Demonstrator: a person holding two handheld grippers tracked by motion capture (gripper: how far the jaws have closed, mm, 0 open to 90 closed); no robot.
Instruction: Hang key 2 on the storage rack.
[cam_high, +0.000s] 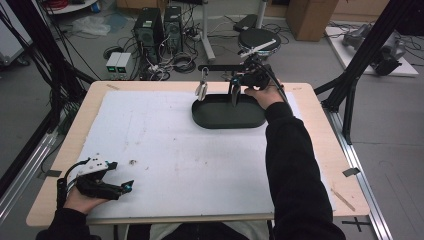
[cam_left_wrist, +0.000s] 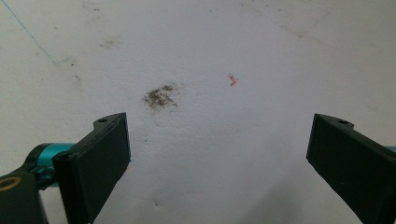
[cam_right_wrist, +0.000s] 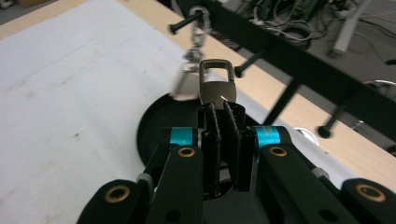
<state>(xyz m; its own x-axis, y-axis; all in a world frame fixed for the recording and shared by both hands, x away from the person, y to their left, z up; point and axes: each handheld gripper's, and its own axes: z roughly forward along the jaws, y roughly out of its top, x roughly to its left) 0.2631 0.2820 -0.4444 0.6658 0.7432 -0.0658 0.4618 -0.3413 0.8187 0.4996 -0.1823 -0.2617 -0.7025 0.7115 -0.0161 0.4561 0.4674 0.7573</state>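
**Second clip on its way to the rack**

In the upper middle of the high view, the right tongs (cam_high: 235, 97) are clenched on a small metal clip (cam_right_wrist: 217, 86), holding it above the far rim of the black tray (cam_high: 220, 120). In the right gripper view the clip stands upright between the pressed pads, its open loop pointing toward the black rack (cam_right_wrist: 299, 56) with its row of pegs along the table's far edge.

One piece already hangs there: a metal tag on a short chain (cam_right_wrist: 196, 51), looped over a peg at the upper middle of that view. It is blurred, so whether it matches the held clip is hard to say.

The held clip is not yet on a peg; I judge the loop must go over one of the free pegs, then be let go.

At the lower left of the high view, the left tongs (cam_high: 120, 187) lie released, jaws wide apart over the bare white mat (cam_left_wrist: 210, 37) on the table (cam_high: 320, 170), gripping nothing.
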